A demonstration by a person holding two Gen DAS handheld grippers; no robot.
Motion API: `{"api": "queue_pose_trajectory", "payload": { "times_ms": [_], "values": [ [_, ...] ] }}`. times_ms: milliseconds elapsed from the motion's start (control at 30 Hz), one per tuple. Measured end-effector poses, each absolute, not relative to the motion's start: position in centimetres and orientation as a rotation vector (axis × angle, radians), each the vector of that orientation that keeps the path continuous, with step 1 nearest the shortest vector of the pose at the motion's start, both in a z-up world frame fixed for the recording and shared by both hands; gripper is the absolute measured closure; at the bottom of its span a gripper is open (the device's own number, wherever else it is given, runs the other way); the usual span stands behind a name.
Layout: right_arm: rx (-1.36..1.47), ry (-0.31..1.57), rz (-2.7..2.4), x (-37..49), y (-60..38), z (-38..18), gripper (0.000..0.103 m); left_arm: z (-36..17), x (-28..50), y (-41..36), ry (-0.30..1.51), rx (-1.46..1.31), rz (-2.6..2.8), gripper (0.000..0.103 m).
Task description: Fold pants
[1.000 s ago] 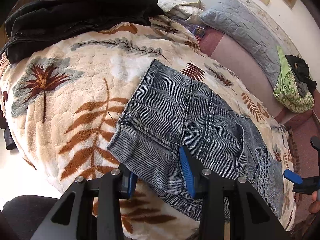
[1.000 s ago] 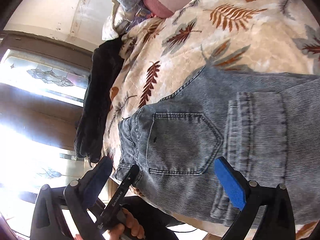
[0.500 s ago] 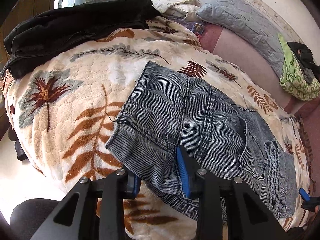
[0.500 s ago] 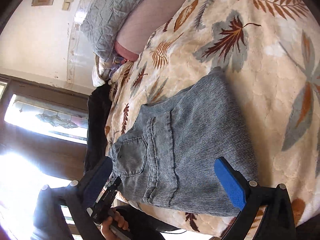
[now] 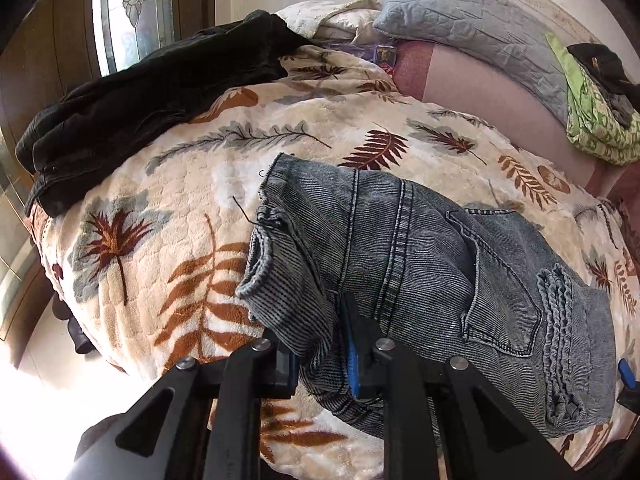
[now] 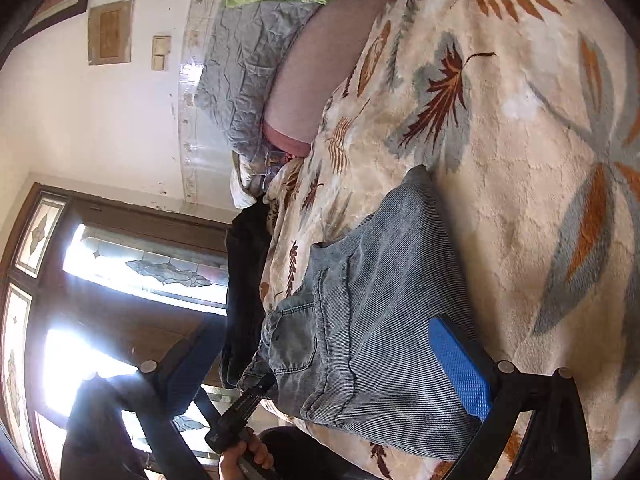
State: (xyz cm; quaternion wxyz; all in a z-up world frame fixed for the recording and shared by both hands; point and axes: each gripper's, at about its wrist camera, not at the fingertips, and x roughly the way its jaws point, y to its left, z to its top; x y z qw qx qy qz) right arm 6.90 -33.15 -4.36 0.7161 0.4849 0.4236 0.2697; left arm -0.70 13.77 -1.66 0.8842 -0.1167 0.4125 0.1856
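**Left tongs pinching the denim leg hem, right tongs spread wide**

Your left tongs (image 5: 320, 354) have just been closing and now pinch a bunched fold of the washed grey-blue denim pants (image 5: 420, 264) near the leg hem, the cloth gathered between the blue pads. The pants lie folded on the cream plush blanket with rust and grey leaf print (image 5: 168, 208) that covers the bed, close to its near edge, a back pocket facing up.

Your right tongs (image 6: 324, 364) stand spread wide; the blue textured pad (image 6: 460, 368) on the right sits just above the denim's near edge without gripping it, and the other pad is in glare on the left. In the right wrist view your hand (image 6: 240, 454) holds the handle of the left tool; there is small white lettering on that handle, too small to read.

At the far left of the bed lies a heap of black clothing (image 5: 148, 92). A grey quilted pillow (image 5: 472, 24) and a green patterned cloth (image 5: 592, 120) lie at the far side.
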Motion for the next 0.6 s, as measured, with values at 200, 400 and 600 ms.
{"api": "queue_pose_trajectory", "payload": {
  "times_ms": [200, 400, 600],
  "values": [
    [1.121, 0.904, 0.608, 6.4, -34.1, -4.4, 0.0, -0.4, -0.4, 13.0, 0.838, -0.209, 0.386, 0.085],
    [1.12, 0.893, 0.609, 6.1, -34.4, -4.3, 0.0, 0.1, -0.5, 12.8, 0.823, -0.202, 0.379, 0.085],
    [1.122, 0.889, 0.611, 6.0, -34.4, -4.4, 0.0, 0.4, -0.5, 12.6, 0.817, -0.195, 0.372, 0.085]
  ]
}}
